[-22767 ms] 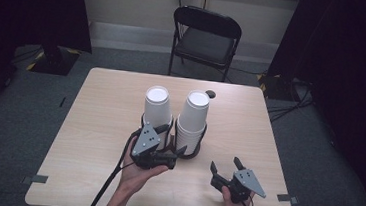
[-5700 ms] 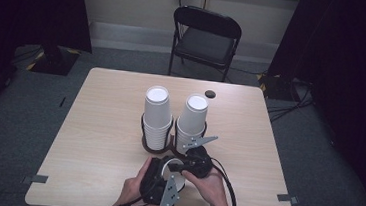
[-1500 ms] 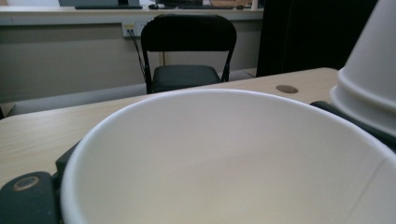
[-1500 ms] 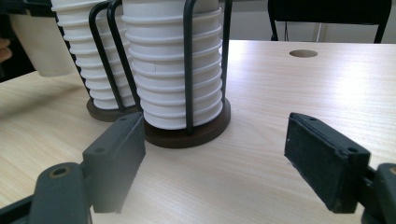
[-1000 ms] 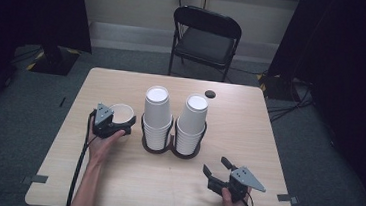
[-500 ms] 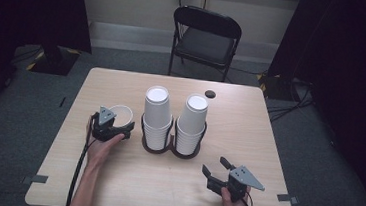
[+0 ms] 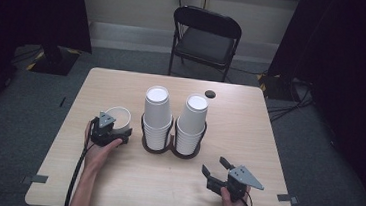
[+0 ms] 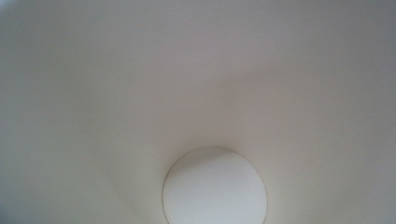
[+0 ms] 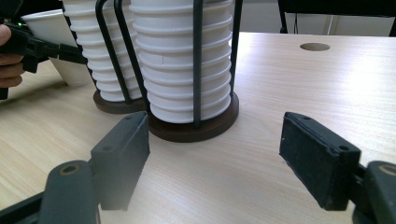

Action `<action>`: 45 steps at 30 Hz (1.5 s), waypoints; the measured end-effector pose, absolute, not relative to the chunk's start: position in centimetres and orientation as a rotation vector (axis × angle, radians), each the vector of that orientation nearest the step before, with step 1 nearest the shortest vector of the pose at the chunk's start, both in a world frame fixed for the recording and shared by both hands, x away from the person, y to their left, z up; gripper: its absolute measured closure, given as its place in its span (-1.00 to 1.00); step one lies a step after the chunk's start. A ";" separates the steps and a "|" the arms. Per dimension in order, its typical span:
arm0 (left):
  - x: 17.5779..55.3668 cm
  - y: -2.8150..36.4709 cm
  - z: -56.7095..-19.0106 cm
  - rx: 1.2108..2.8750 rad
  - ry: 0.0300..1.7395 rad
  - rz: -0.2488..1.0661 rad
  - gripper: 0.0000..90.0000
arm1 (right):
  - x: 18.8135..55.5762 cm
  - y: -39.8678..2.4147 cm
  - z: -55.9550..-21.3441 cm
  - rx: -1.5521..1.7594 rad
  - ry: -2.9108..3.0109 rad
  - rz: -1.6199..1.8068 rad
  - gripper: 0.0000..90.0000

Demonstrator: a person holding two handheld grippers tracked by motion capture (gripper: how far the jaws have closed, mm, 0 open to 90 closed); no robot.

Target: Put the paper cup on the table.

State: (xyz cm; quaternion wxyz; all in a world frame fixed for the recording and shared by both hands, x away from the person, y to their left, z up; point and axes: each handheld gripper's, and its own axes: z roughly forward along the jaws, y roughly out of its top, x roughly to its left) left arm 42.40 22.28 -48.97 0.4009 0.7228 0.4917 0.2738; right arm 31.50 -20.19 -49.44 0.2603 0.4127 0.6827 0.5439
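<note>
— Where do the two cup stacks sit? 
— Side by side at the table's [image 7: 113,187] middle: left stack [image 7: 156,117], right stack [image 7: 191,124]. 
— And the single cup [image 7: 118,119]? 
— Just left of them, toward the left edge. A hole [image 7: 210,94] lies near the far edge.

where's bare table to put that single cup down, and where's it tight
Bare wood lies along the table's right side, between the cup rack and that edge, and across the far strip behind the stacks, apart from a small dark hole. The front middle, between the two hands, is free too. It is tight where the left gripper holds the single cup beside the rack.
</note>
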 end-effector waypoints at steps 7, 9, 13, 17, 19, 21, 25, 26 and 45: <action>41.8 22.5 -49.4 1.827 1.269 0.678 -0.65 | 31.5 -20.2 -49.5 1.123 1.845 1.476 -0.48; 41.4 22.4 -49.5 1.802 1.270 0.693 -0.66 | 31.5 -20.2 -49.4 1.123 1.848 1.478 -0.48; 40.8 22.4 -49.4 1.813 1.272 0.718 -0.66 | 31.5 -20.3 -49.5 1.124 1.847 1.485 -0.48; 40.2 22.5 -49.6 1.801 1.260 0.714 -0.65 | 31.5 -20.3 -49.5 1.126 1.847 1.488 -0.49; 39.7 22.5 -49.6 1.801 1.262 0.715 -0.65 | 31.5 -20.4 -49.5 1.127 1.846 1.494 -0.49; 39.2 22.5 -49.6 1.781 1.263 0.716 -0.65 | 31.5 -20.4 -49.5 1.130 1.844 1.496 -0.50; 38.0 22.8 -49.4 1.720 1.258 0.701 -0.65 | 31.5 -20.4 -49.5 1.129 1.846 1.496 -0.50; 37.8 23.0 -49.3 1.711 1.259 0.692 -0.65 | 31.5 -20.4 -49.5 1.128 1.844 1.496 -0.50; 30.2 20.6 -49.5 1.653 1.116 0.803 -0.66 | 31.5 -19.9 -49.4 1.134 1.857 1.435 -0.53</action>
